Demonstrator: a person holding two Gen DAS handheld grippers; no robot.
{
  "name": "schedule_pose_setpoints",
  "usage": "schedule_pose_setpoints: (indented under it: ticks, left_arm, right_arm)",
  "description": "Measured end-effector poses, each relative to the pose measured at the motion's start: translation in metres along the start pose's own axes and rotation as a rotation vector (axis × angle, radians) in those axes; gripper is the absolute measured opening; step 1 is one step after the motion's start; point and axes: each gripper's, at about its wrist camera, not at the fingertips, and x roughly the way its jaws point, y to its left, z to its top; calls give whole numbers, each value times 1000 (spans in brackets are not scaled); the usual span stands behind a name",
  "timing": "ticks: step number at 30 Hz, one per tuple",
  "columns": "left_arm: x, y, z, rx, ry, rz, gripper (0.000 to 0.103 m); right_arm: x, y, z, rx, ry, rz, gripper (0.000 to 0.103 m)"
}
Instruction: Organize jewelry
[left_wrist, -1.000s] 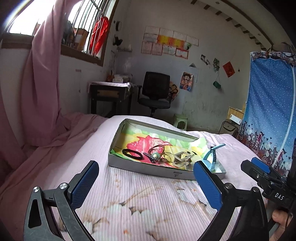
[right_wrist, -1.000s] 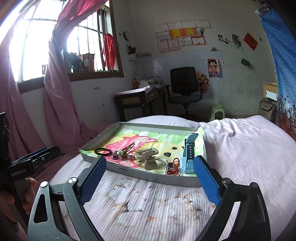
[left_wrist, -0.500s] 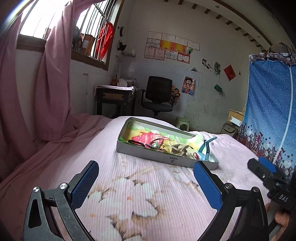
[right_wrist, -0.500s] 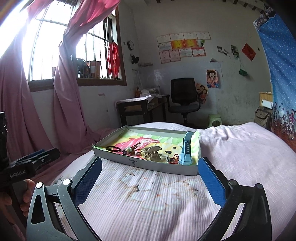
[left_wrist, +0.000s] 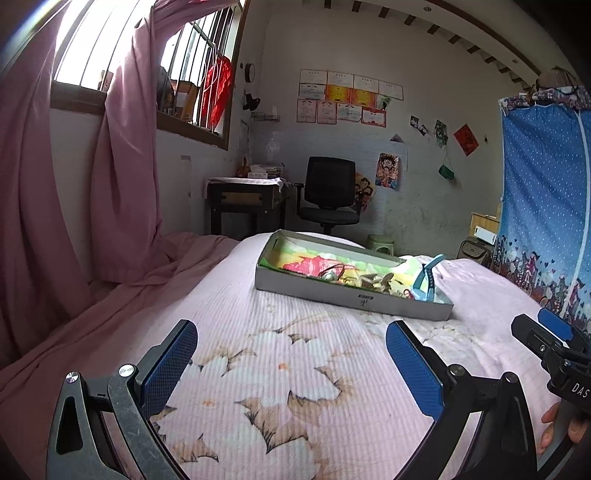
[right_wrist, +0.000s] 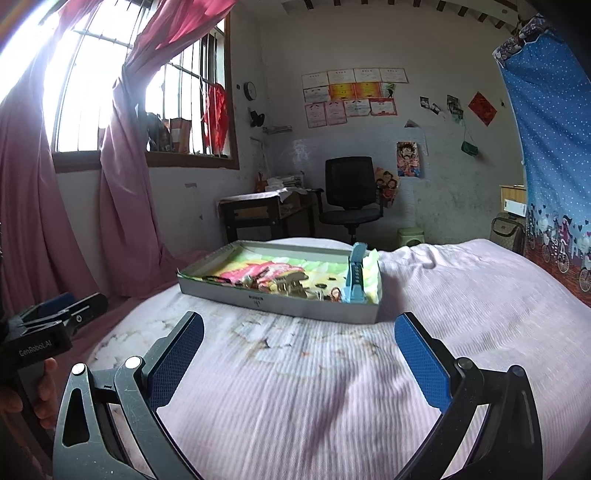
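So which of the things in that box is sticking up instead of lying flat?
The light blue watch strap, at the right end of the box. It stands above the rim, while the beige hair claw and black hair tie lie low inside.

White letters "DAS" show on the black body of the right gripper (left_wrist: 554, 350), cut off at the frame edge. "GenRoboLAI", or near it, runs along the left gripper (right_wrist: 55, 317). The wall certificates (right_wrist: 351, 96) are too small to read.
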Motion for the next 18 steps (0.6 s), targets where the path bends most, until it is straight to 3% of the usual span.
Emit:
schedule_pose_setpoints:
  ticks: [8,18]
  left_arm:
    - [6,-5,-10,13,22,4,103]
    - [7,-6,-10,18,26,6,103]
  right_arm:
    - [12,-1,-12,2,56,-16,102]
    - [13,0,-11,6,54,-15,102]
